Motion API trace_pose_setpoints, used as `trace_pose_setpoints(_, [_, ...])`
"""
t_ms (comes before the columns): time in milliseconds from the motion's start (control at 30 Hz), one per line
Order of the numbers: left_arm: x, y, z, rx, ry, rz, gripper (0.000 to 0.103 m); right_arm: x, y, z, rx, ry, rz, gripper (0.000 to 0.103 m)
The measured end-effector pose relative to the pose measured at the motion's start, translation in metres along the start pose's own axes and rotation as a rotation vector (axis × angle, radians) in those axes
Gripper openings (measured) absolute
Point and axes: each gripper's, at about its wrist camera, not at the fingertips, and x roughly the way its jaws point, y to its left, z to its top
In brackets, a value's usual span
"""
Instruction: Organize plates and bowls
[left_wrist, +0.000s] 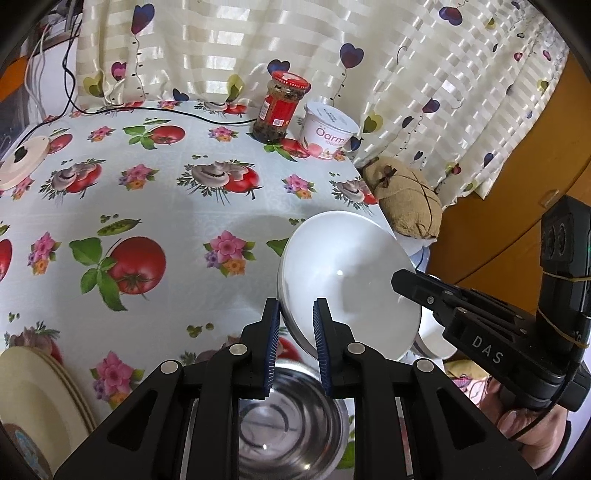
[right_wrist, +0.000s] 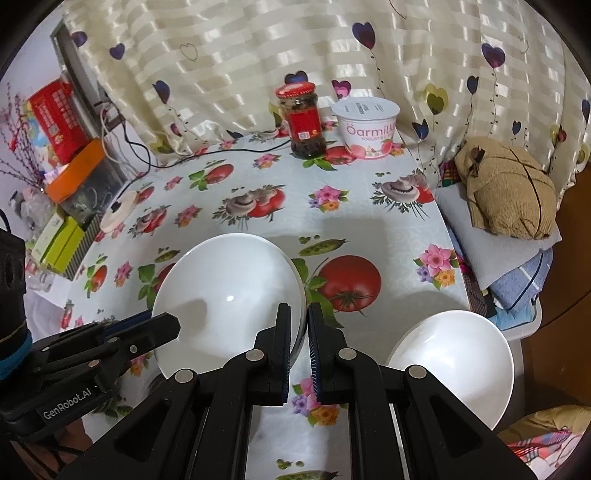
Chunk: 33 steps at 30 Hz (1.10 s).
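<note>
Left gripper (left_wrist: 295, 347): pads pinching the near-left rim of the white bowl (left_wrist: 351, 280), which sits tilted, its hollow facing the camera.
Right gripper (right_wrist: 299, 350): pressed tight on the opposite rim of the same white bowl (right_wrist: 229, 291); seen in the left view as a black finger reaching in over the bowl's right edge.
Plates (left_wrist: 40, 398): cream stack at the bench's near-left corner, well apart from the bowl.
Steel bowl (left_wrist: 291, 417): below the left gripper's fingers, upright, empty.
Second white bowl (right_wrist: 454, 362): near-right edge of the bench, beside the right gripper, untouched.
Bench (left_wrist: 177, 206): covered in a cloth printed with tomatoes, mushrooms and flowers.
Round disc (left_wrist: 22, 162): cream, far left on the bench, with a black cable running to it.
Jar (left_wrist: 279, 107): red lid, dark contents, at the back by the curtain.
Yogurt tub (left_wrist: 327, 129): just beside the jar, on its right.
Brown cushion (left_wrist: 406, 199): off the bench's right edge.
</note>
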Motion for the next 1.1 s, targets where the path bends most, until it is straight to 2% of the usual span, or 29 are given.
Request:
trace_pose_setpoints(367, [-0.035, 0.009, -0.021, -0.001, -0.026, 0.022, 0.02, -0.021, 0.028, -0.018, -0.033, -0.011, 0.022, 0.01])
trace_pose_setpoints(733, [-0.054, 0.024, -0.054, -0.021, -0.002, 0.05, 0.02, -0.03, 0.054, -0.045, -0.056, 0.007, 0.047, 0.01])
trace_pose_setpoints(1100, [-0.05, 0.032, -0.076, -0.032, 0.062, 0.067, 0.02, -0.024, 0.063, -0.071, -0.059, 0.059, 0.062, 0.01])
